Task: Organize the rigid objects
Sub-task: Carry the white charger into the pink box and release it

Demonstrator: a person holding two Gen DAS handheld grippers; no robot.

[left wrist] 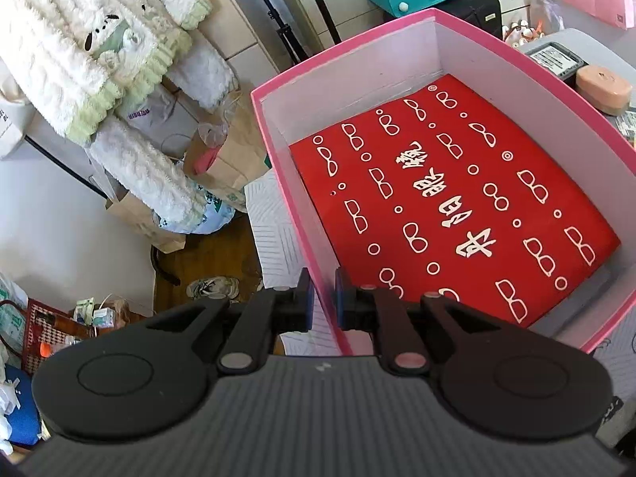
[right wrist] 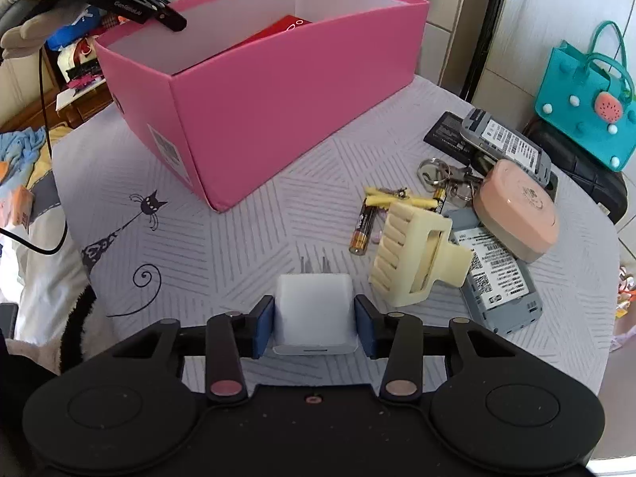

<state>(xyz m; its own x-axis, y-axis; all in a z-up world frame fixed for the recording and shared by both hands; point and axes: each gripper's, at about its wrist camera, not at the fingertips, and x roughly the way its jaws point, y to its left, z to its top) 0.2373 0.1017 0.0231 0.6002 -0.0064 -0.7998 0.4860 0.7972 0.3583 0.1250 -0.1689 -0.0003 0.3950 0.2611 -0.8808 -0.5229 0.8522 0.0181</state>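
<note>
A pink box with white inner walls holds a flat red case printed with white glasses. My left gripper is shut on the box's near wall, one pad inside and one outside. From the right wrist view, the same gripper sits at the far left corner of the box, held by a gloved hand. My right gripper is shut on a white charger plug, whose prongs point away from me over the table.
On the cat-print tablecloth, right of the charger, lie a cream hair claw, batteries, keys, a peach case and grey battery packs. A teal bag stands beyond them.
</note>
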